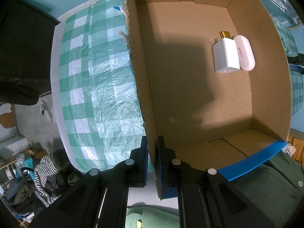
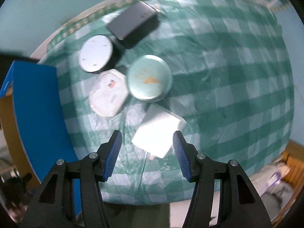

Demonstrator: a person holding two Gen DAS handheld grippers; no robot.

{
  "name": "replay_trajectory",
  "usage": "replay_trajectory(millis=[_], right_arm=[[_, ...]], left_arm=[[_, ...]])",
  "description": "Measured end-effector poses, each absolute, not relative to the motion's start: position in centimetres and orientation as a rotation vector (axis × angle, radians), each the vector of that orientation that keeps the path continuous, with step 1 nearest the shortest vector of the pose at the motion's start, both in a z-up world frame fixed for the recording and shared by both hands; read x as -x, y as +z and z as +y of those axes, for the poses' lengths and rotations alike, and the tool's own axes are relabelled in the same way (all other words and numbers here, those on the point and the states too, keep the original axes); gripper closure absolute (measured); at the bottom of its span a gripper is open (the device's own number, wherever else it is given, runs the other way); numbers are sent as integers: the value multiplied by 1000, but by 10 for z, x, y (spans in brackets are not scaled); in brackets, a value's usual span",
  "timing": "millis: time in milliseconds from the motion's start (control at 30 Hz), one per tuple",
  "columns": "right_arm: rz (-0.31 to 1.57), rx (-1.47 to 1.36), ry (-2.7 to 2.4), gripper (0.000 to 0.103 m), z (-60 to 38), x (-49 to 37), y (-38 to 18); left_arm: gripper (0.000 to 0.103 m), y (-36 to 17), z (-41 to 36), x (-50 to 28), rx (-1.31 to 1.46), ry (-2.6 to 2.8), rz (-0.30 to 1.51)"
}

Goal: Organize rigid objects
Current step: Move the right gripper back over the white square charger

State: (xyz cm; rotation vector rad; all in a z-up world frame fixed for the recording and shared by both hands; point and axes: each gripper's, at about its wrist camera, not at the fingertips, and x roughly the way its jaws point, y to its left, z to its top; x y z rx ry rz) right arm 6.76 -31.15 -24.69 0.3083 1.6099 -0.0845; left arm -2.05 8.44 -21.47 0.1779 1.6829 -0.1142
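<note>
On the left we see the worktop under a green-and-white checked cloth, and standing on it the cardboard box. Our left hand-held gripper is clenched on the box's torn left wall, one finger outside and one inside, with the cardboard pinched between the pads. Further right, on the box floor near the right wall, lies a white charger with its prongs pointing away from us. A white oval case touches its right side, and a small gold thing shows just behind them.

In the right wrist view, a blue flap of the box fills the left edge. To its right, on the checked cloth, a cluster of things sits close together: a round black device with a pale face, a clear white-lidded tub just below it, a dark rectangular block behind, and a round pale-green tin beside the tub.

Nearest us lies a white rectangular block, probably another charger, though the picture is blurred. Our right hand-held gripper is released, and its blue pads stand either side of that block without pressing on it.
</note>
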Motion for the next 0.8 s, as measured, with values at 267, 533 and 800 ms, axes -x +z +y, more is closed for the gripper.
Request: replay_trajectory(millis=[267, 533, 800], right_arm=[[1612, -365, -163, 41, -324, -68, -264], [1653, -356, -160, 40, -323, -73, -284], [1630, 2, 52, 46, -282, -78, -281]], left_arm=[[94, -215, 84, 21, -183, -113, 1682], [94, -217, 81, 22, -199, -112, 1683], [94, -216, 83, 23, -186, -112, 1687]])
